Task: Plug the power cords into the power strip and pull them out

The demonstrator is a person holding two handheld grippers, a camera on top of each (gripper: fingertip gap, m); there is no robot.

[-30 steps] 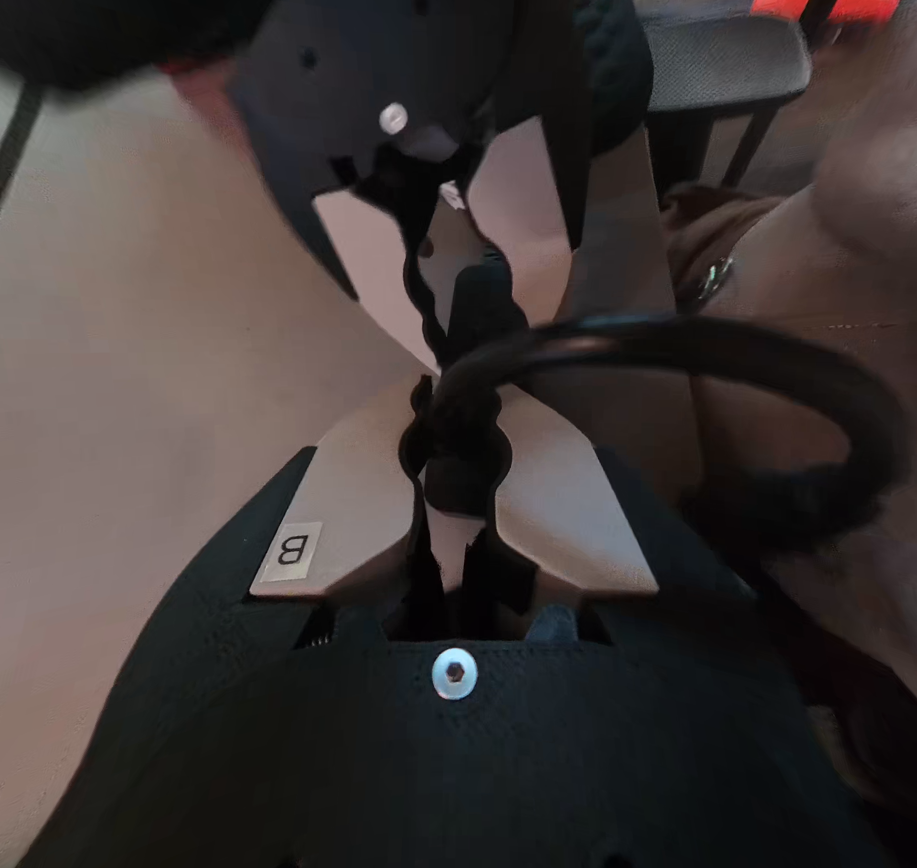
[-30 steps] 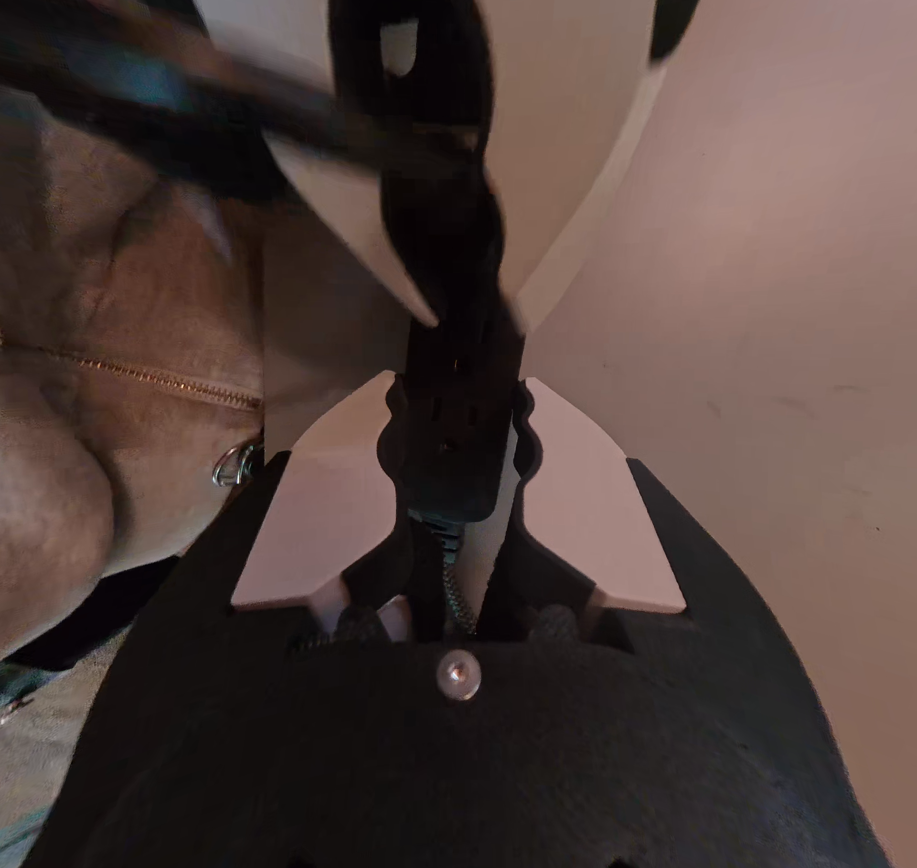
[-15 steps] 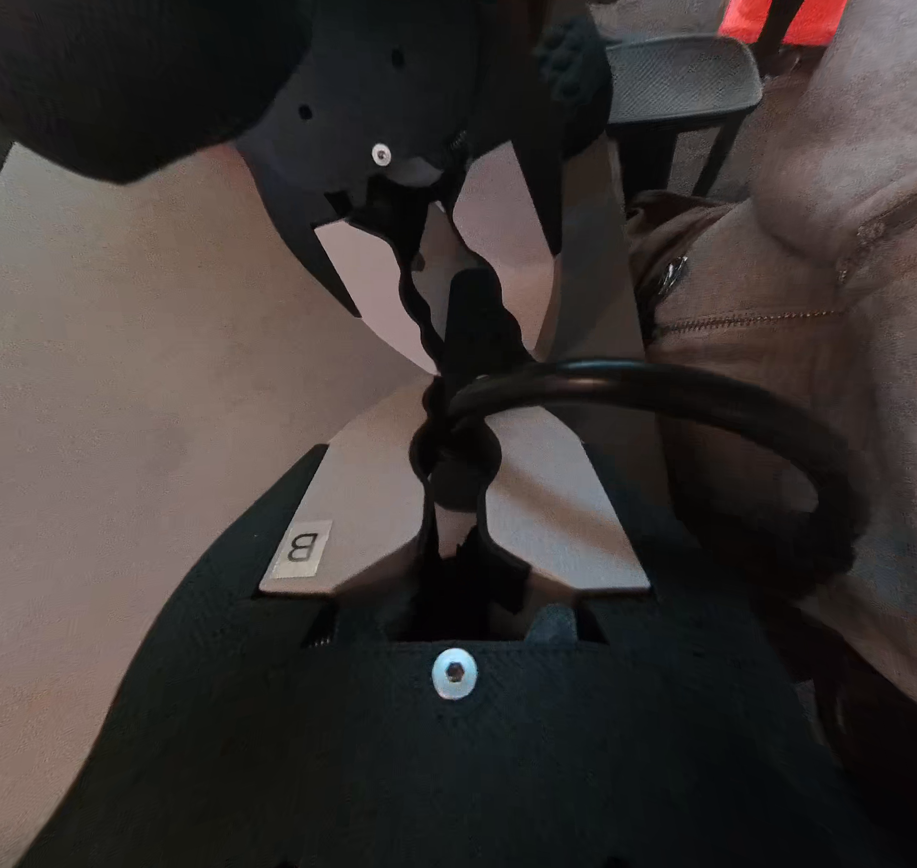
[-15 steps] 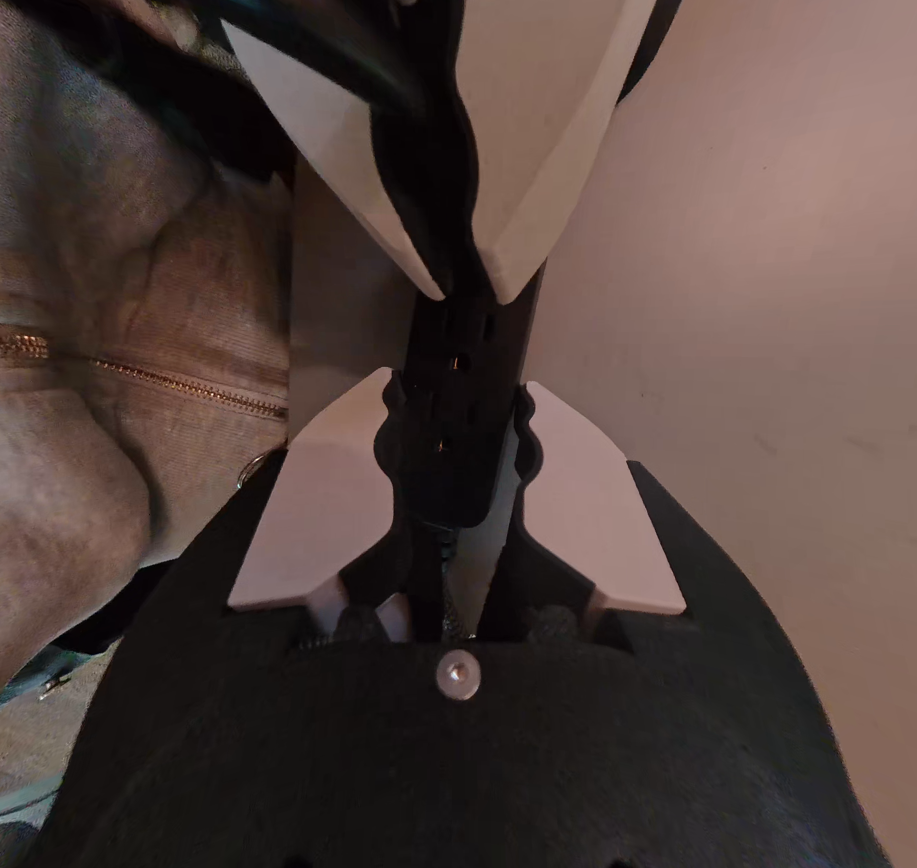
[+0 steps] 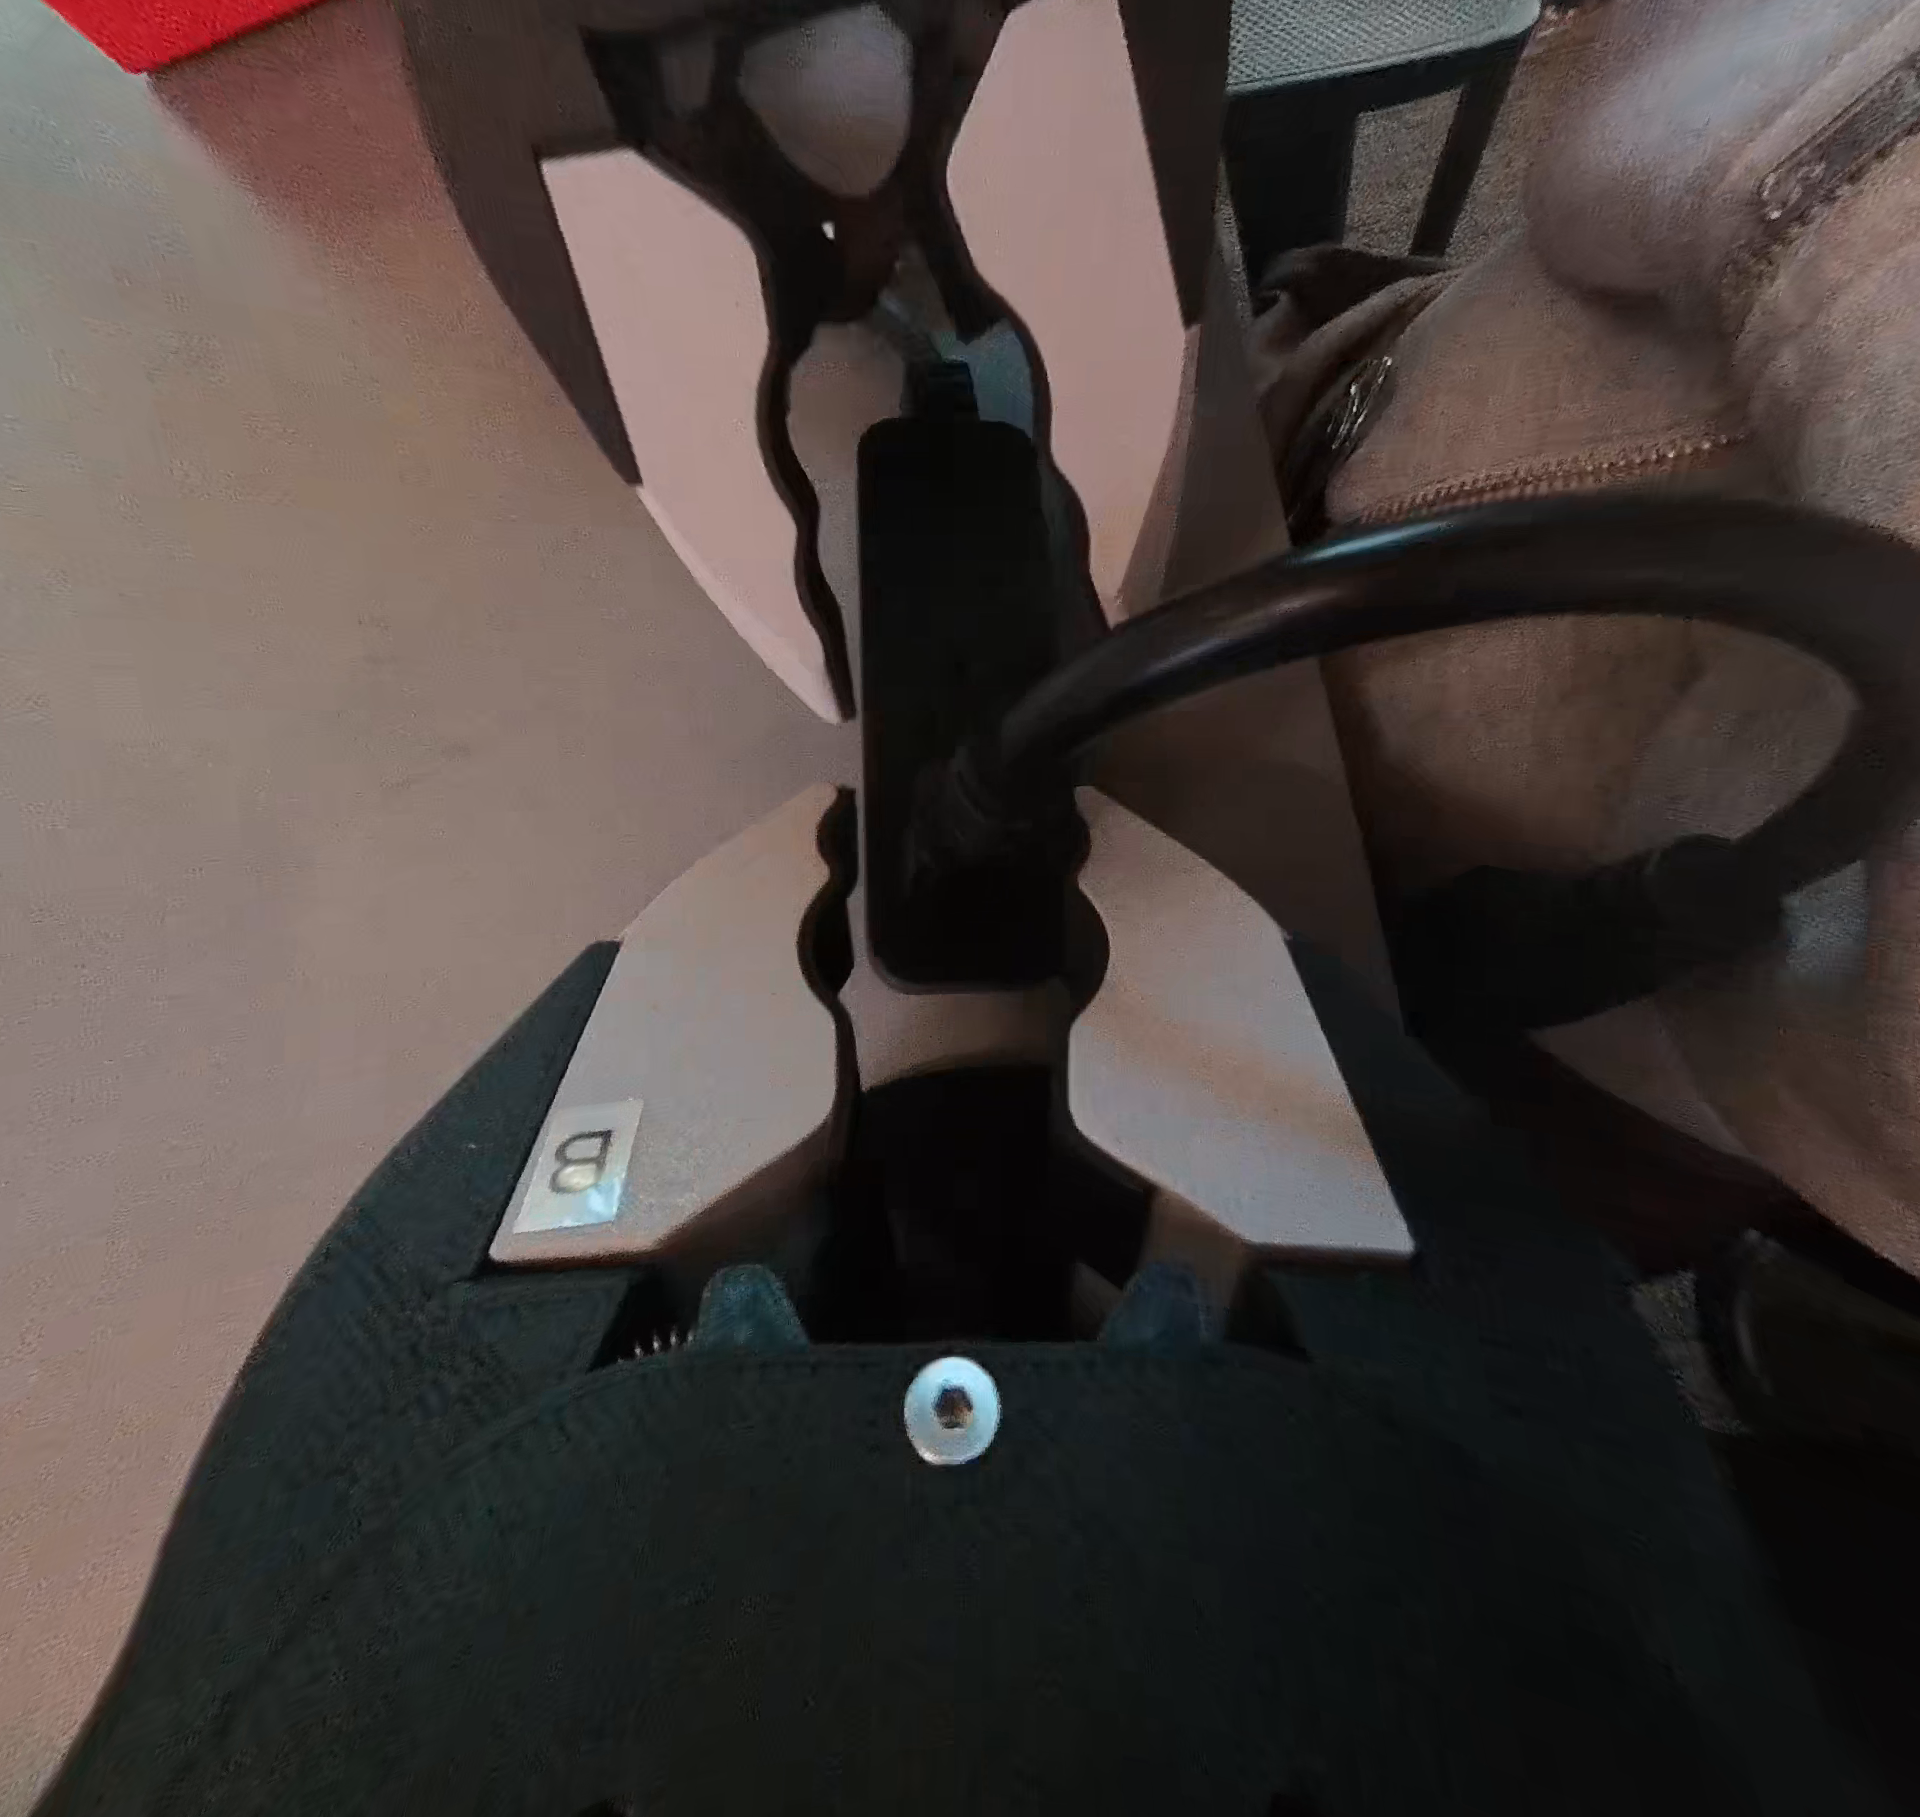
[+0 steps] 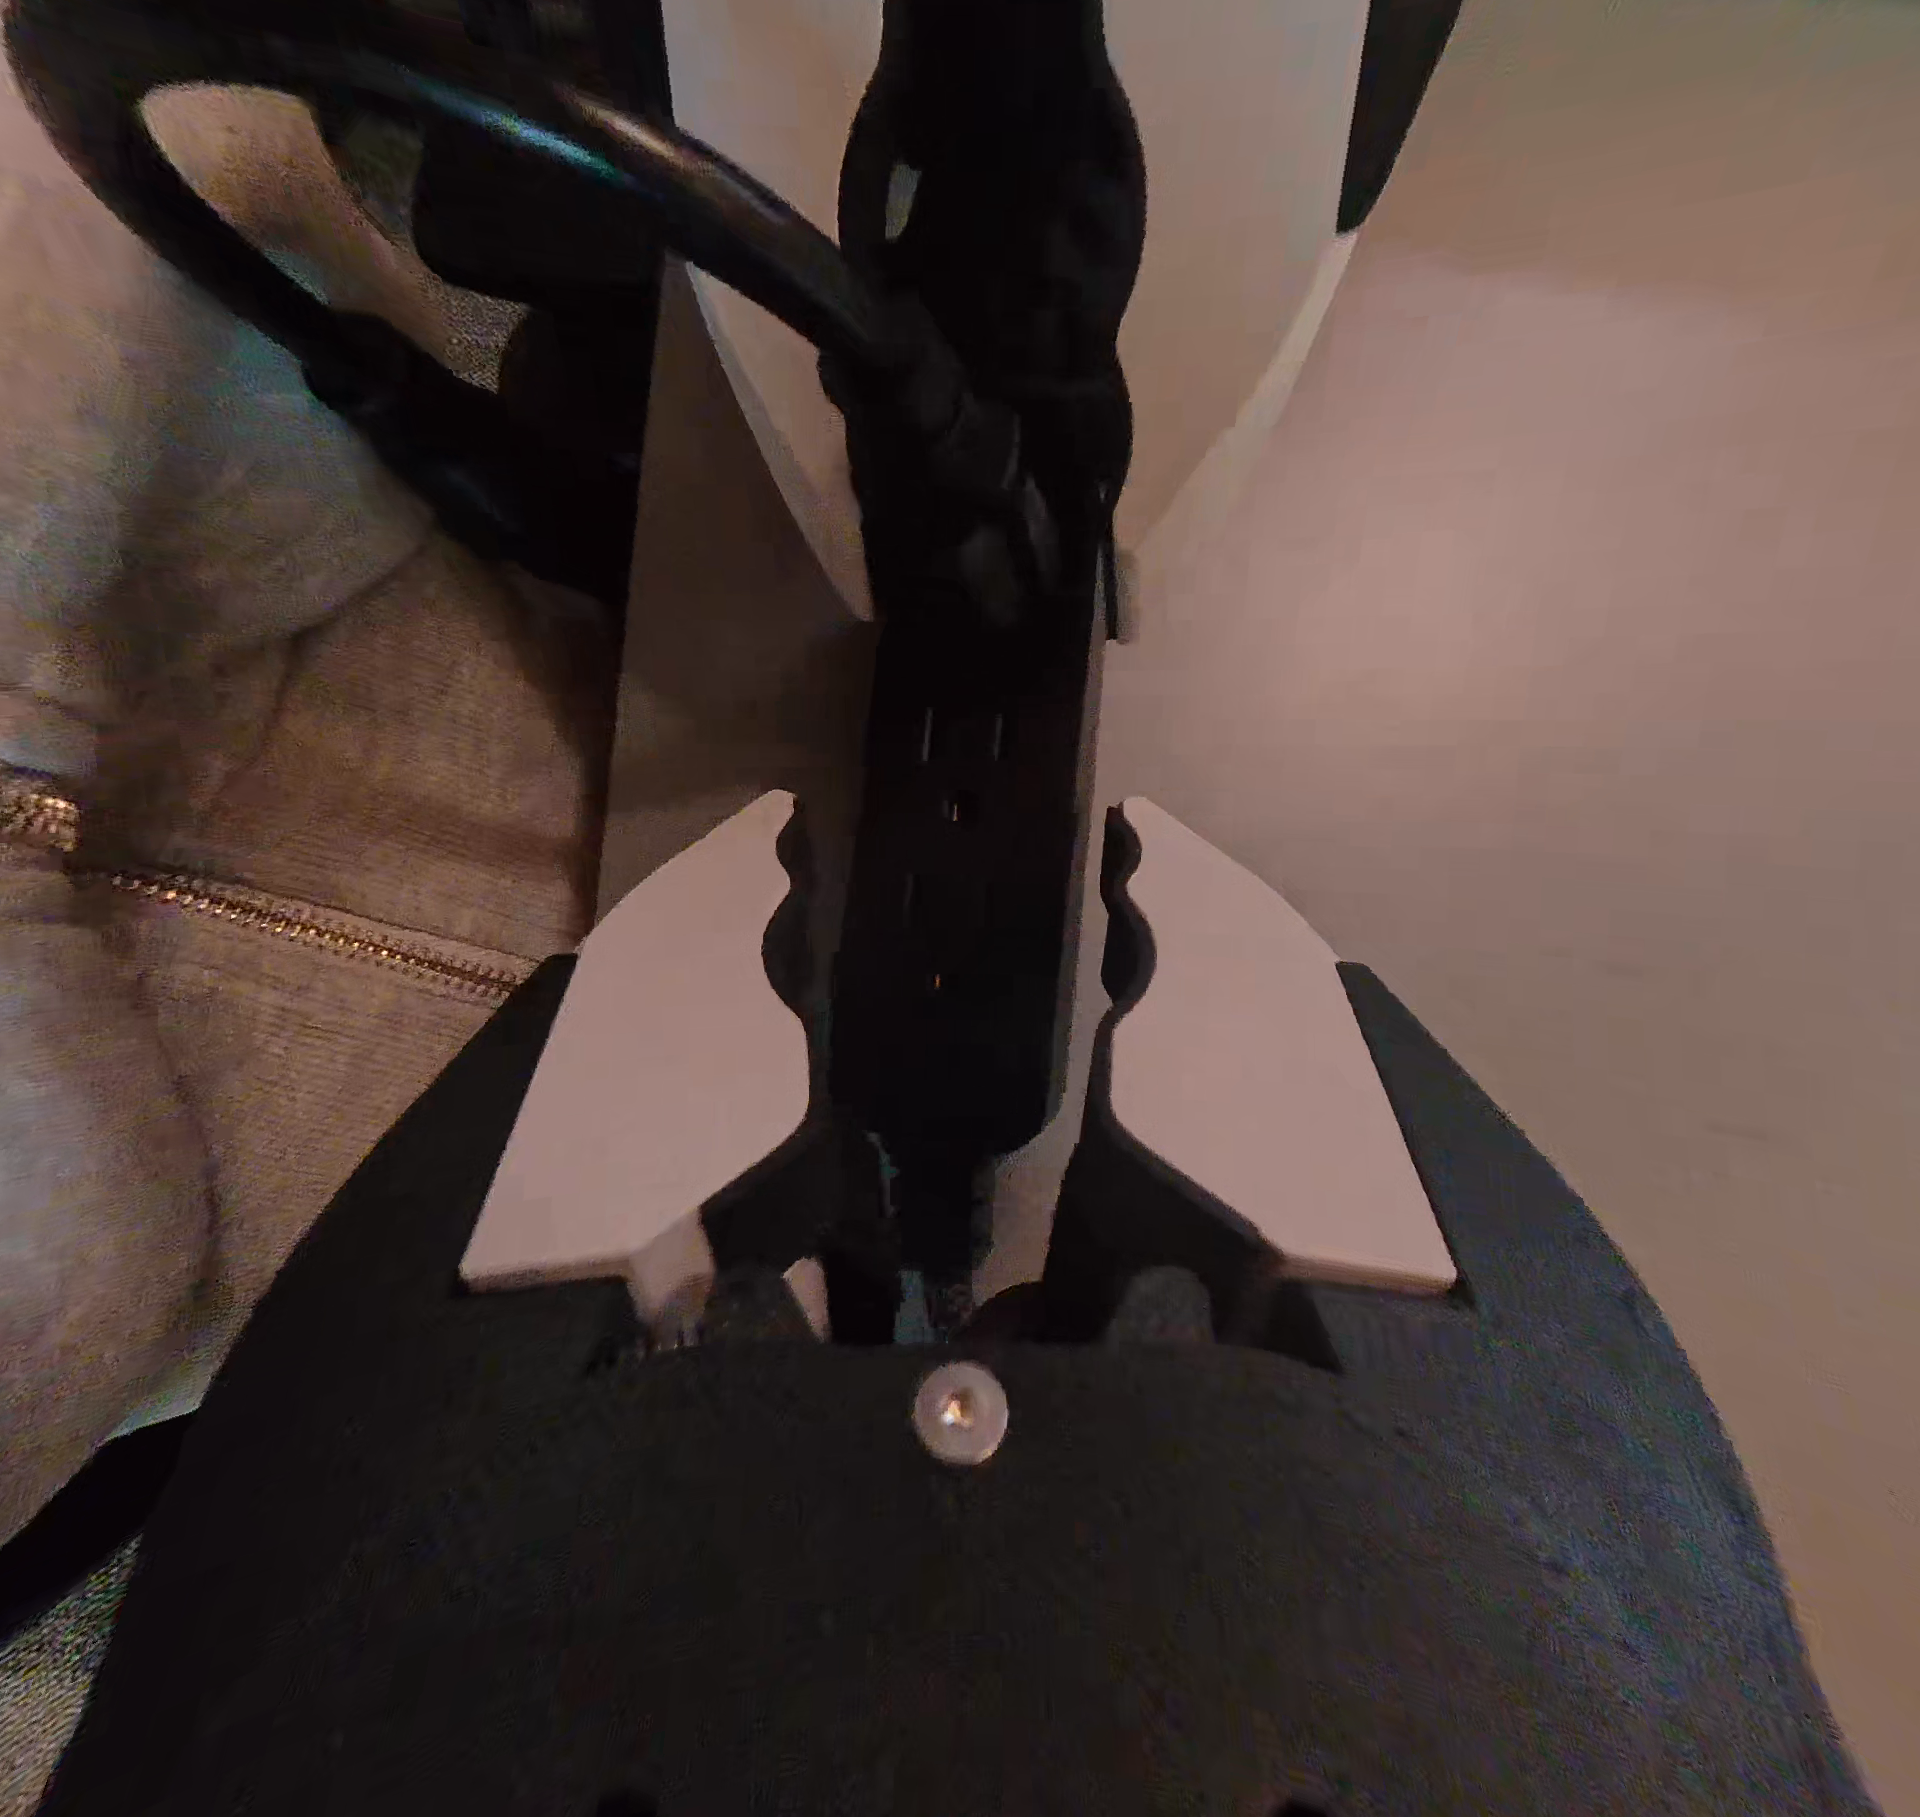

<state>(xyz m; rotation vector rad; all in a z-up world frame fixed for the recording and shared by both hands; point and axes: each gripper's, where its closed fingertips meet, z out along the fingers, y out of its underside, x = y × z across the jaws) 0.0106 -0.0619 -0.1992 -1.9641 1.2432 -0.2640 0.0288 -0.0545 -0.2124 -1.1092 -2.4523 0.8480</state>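
White-fingered left tongs (image 5: 961, 811) stand on both sides of the strip (image 5: 935, 541) end and the plug (image 6: 987, 479) sitting in it; I cannot tell whether they press. The right tongs (image 6: 956, 803), facing them, flank the other end of the strip, and a thin light gap shows on one side, so their hold is also unclear. A black cord (image 5: 1455, 552) loops from the plug toward a person's beige jacket (image 5: 1558, 728). Below lies a pale table (image 5: 312, 624).
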